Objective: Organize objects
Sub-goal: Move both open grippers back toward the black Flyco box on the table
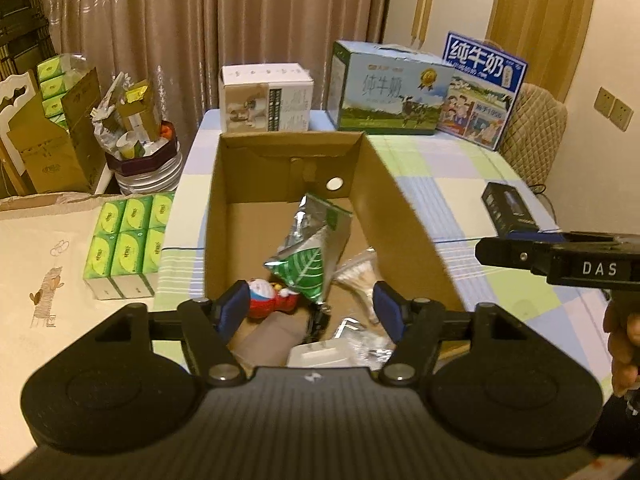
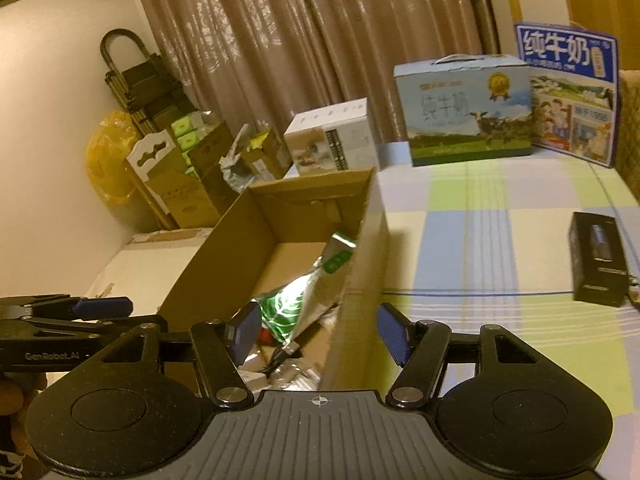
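Your next thing looks like the black box (image 2: 599, 261). It lies flat on the checked bench (image 2: 500, 240), right of the cardboard box (image 2: 360, 248), long side pointing away from you. Your right hand-held gripper (image 2: 320, 330) is wide and empty, like the left hand-held gripper (image 1: 310, 308). Grab it across its narrow sides.

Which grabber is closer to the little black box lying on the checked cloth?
Right. The right gripper straddles the cardboard box's wall, on the side where the black box lies. The left gripper hovers over the cardboard box, farther away.
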`<state>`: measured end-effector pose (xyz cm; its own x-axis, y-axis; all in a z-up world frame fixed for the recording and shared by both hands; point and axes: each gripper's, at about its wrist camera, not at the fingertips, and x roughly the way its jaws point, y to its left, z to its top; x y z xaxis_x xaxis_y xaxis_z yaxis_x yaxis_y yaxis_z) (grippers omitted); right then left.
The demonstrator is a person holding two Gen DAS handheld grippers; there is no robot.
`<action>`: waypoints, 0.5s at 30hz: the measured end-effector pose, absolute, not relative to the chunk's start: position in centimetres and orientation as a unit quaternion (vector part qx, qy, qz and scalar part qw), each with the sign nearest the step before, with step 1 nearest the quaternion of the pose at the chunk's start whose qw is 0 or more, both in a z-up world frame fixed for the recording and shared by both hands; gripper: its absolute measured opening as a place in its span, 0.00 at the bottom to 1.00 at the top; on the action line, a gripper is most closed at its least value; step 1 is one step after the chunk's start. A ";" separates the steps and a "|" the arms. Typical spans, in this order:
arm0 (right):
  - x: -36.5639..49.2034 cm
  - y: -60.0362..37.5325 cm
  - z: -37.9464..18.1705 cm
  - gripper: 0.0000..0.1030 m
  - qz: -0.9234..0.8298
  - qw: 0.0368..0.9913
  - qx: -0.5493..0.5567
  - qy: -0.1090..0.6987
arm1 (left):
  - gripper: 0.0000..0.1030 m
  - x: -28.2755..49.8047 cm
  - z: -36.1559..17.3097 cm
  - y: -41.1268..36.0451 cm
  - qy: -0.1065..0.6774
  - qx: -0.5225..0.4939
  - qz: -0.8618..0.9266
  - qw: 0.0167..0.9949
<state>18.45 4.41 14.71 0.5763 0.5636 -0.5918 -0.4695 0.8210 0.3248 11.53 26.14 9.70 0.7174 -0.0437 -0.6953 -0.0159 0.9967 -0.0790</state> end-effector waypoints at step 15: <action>16.4 -3.0 17.2 0.60 0.249 0.906 0.071 0.335 | 0.84 10.6 11.8 19.8 0.353 -0.029 -0.042 0.934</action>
<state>16.39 -2.97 17.19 0.6514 0.4992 -0.5714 -0.4047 0.8656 0.2949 10.57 19.76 11.84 0.7470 -0.0986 -0.6575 0.0574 0.9948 -0.0839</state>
